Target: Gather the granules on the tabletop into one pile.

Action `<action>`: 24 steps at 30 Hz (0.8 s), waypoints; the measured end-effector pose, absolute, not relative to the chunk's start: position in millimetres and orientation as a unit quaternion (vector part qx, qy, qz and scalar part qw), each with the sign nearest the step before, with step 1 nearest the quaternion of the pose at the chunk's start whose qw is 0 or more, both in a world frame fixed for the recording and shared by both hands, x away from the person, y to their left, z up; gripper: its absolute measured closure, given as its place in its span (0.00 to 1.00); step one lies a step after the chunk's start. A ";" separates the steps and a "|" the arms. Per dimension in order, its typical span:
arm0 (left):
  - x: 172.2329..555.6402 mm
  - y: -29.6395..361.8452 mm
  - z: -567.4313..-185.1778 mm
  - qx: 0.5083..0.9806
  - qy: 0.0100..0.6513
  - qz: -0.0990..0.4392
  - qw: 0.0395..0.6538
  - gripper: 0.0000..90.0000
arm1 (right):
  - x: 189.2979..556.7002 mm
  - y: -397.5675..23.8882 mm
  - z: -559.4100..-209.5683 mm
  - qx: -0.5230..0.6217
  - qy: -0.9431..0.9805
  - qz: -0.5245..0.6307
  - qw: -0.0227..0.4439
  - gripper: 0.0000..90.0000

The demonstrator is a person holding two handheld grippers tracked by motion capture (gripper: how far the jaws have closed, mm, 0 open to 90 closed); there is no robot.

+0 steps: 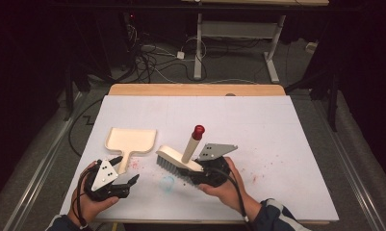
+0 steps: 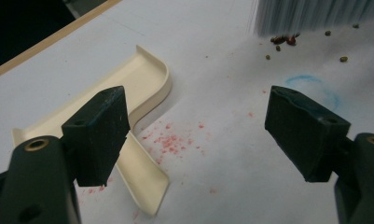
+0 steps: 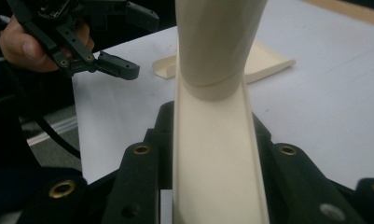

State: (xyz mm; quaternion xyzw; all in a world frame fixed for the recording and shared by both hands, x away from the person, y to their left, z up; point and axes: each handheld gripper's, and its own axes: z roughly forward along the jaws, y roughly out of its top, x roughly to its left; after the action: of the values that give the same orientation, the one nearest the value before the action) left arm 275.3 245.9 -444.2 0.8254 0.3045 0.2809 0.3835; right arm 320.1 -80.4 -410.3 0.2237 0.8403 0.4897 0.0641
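Right gripper (image 1: 196, 169): jaws clamped on the cream back of the brush (image 1: 178, 160), one black jaw each side of it in the right gripper view. The brush's round handle (image 3: 217, 46) rises from that back straight ahead of the camera. In the high view the handle stands tilted up and away, with a red cap (image 1: 198, 131) at its tip, and the grey bristles (image 1: 167, 164) hang toward the table along the brush's left side. The right hand (image 1: 224, 185) wraps the gripper body from below; the cable trails back over the sleeve.

Left gripper (image 1: 128, 169): jaws wide apart, nothing between them, just bare table in the gap. It sits low over the front left of the white table (image 1: 277, 144), aimed toward the middle. Left hand (image 1: 87, 202) holds it from behind.

Dustpan (image 1: 130, 142): cream, lying flat on the table just beyond the left gripper, its short handle (image 2: 142, 182) pointing back toward the person. In the left gripper view the handle runs right beside the left-side jaw; can't tell if they touch.

Crumbs (image 2: 282, 39): small dark red and green bits on the table under the bristle tips, seen in the left gripper view. A faint blue ring mark (image 2: 313, 86) is near them, and a pink speckled stain (image 2: 173, 140) lies beside the dustpan handle.
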 end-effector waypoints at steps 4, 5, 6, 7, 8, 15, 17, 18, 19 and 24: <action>275.1 246.0 -444.0 0.826 0.302 0.282 0.384 0.24 | 316.8 -62.6 -434.8 0.261 0.842 0.468 0.063 0.75; 275.1 245.6 -444.1 0.827 0.300 0.281 0.383 0.24 | 317.9 -60.6 -439.4 0.267 0.845 0.458 0.068 0.75; 275.1 245.1 -444.1 0.828 0.299 0.280 0.383 0.24 | 317.9 -60.6 -439.4 0.267 0.845 0.458 0.068 0.75; 274.7 244.5 -444.5 0.830 0.301 0.274 0.381 0.24 | 319.1 -59.5 -443.5 0.271 0.848 0.449 0.077 0.75; 275.4 244.2 -444.5 0.831 0.296 0.277 0.381 0.24 | 321.0 -59.8 -446.3 0.275 0.849 0.443 0.088 0.75; 275.4 239.7 -446.5 0.837 0.294 0.266 0.376 0.24 | 337.5 -80.2 -451.9 0.335 0.826 0.441 0.103 0.75; 274.5 238.5 -446.5 0.839 0.290 0.267 0.375 0.24 | 341.2 -88.2 -454.0 0.345 0.824 0.438 0.106 0.75; 274.4 238.3 -446.6 0.839 0.290 0.266 0.375 0.24 | 341.2 -88.2 -454.0 0.345 0.824 0.438 0.106 0.75; 274.6 238.1 -446.9 0.839 0.291 0.265 0.376 0.24 | 341.7 -89.8 -454.0 0.349 0.822 0.438 0.103 0.75; 274.9 238.2 -447.6 0.841 0.290 0.261 0.374 0.24 | 340.1 -98.0 -451.5 0.355 0.821 0.432 0.115 0.75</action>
State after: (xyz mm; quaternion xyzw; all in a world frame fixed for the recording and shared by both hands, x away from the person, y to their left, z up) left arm 274.9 238.2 -447.6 0.8414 0.2901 0.2610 0.3738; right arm 340.1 -98.0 -451.5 0.3550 0.8209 0.4323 0.1150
